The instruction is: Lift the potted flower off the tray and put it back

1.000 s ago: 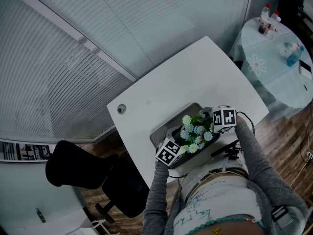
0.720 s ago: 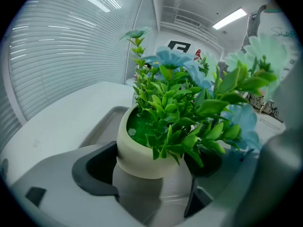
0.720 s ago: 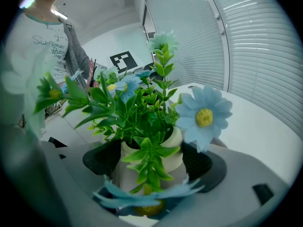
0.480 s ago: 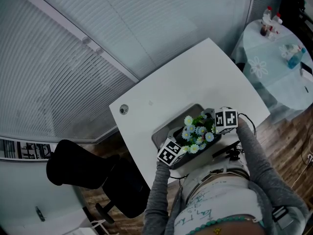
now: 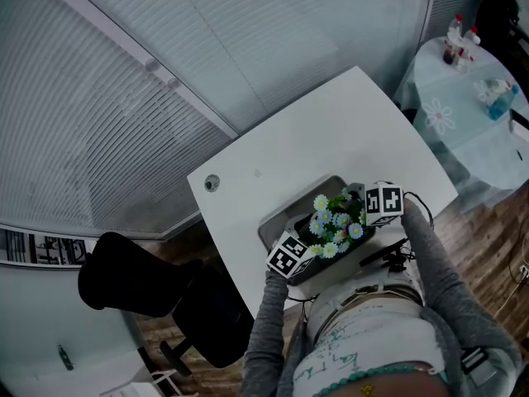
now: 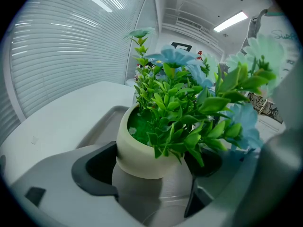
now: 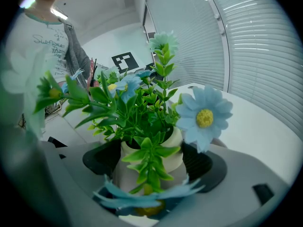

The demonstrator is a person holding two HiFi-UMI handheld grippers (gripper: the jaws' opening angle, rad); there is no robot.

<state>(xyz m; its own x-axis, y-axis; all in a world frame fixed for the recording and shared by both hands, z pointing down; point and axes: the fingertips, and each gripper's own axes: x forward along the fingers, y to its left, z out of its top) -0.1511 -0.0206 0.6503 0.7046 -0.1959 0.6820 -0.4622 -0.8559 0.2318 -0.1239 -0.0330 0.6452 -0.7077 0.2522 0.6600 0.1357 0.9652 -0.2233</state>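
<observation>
Two-handed hold on the potted flower point(image 5: 335, 222): left gripper point(image 6: 150, 173) from one side, right gripper point(image 7: 149, 168) from the other, jaws of each closed against the cream pot point(image 6: 142, 155). Positioned over the grey tray point(image 5: 281, 217) near the front edge of the white table point(image 5: 331, 131), blue blossoms and green leaves spreading above the jaws. Cannot tell whether resting on the tray floor or just clear of it.

Head view: pot point(image 6: 142, 157) hidden under flowers point(image 5: 334, 223); tray point(image 5: 302, 197) partly covered; distant bottles point(image 5: 456, 40) too small.
</observation>
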